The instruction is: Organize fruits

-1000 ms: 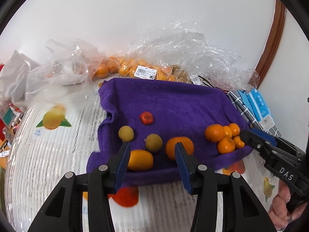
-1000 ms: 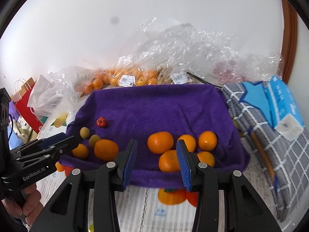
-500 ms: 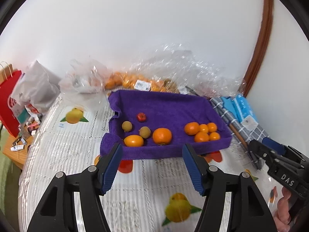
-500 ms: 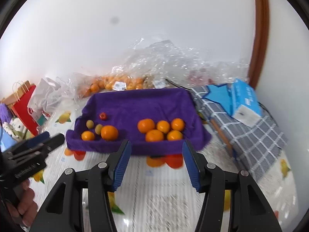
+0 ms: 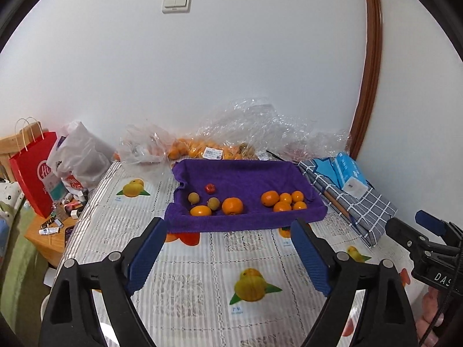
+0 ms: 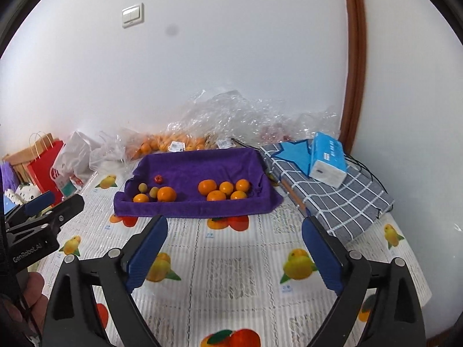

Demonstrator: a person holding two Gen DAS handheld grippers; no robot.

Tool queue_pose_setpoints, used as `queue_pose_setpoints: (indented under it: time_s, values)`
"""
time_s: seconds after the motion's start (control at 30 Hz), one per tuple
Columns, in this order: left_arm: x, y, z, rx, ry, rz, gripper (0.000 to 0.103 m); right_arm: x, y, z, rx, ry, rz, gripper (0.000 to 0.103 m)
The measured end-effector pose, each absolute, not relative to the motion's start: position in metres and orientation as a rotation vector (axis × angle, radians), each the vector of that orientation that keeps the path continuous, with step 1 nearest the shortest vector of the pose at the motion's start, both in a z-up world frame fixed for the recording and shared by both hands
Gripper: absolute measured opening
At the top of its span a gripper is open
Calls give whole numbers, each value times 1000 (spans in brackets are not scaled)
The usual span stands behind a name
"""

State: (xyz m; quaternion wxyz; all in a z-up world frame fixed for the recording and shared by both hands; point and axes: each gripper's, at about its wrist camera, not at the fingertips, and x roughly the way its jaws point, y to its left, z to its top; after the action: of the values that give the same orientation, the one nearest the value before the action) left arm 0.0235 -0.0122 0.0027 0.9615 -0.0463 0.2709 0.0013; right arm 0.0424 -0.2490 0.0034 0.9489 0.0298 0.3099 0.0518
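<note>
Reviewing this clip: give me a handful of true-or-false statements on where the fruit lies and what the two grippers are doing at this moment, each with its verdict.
1. Five oranges sit clustered at the right end of the purple towel. True.
2. The left gripper is clamped on an orange. False: its jaws are opening and nothing lies between them.
3. A small red fruit lies on the towel's left half. True.
4. The blue tissue pack rests on the purple towel. False: it rests on the grey checked cloth beside the towel.
5. The right gripper is empty. True; its jaws are opening.
</note>
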Motion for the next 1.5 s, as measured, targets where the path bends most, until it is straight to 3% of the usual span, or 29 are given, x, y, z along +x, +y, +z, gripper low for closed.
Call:
queue_pose_setpoints:
  time_s: [1.5]
  values:
    - [9, -14, -3, -99, 554, 0, 88, 24, -258, 5, 78, 615, 79, 95]
